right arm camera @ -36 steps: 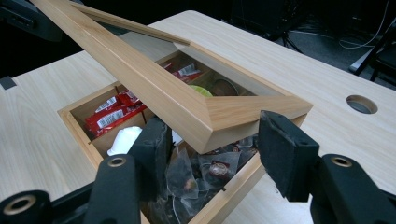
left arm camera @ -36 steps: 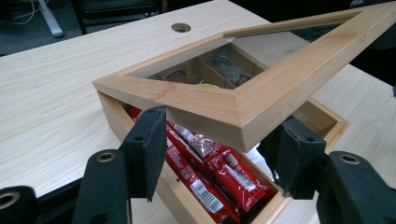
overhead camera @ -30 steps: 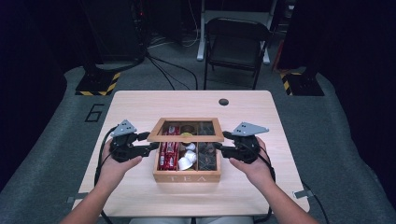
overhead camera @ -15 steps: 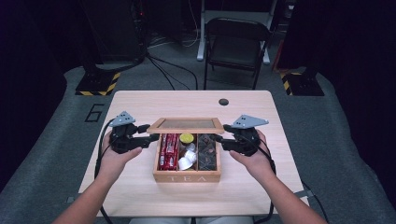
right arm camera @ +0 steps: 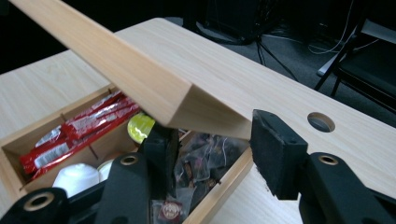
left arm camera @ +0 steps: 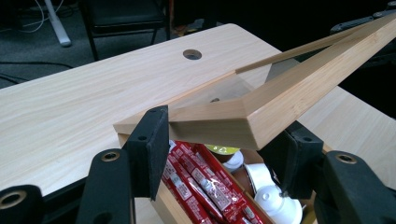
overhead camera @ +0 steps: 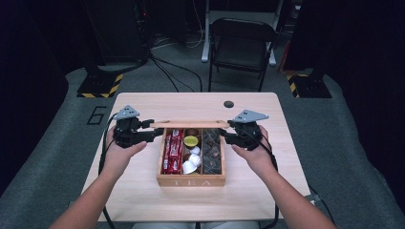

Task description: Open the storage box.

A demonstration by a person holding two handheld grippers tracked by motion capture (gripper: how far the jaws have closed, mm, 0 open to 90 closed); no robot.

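A wooden tea box marked TEA stands mid-table. Its glass-paned lid is hinged at the back and tilted up, edge-on in the high view. My left gripper is shut on the lid's left front corner, with a pad on each side. My right gripper has just been closing on the right front corner, which sits between its pads. Inside lie red sachets, a yellow capsule, white capsules and dark tea bags.
The light wooden table has a round cable hole behind the box. A black folding chair stands beyond the far edge. Cables trail from both grippers over the table's sides.
The lid has gone from lying flat on the box to tilted up. Both grippers rose and moved back with its front corners, and the box's contents are uncovered.
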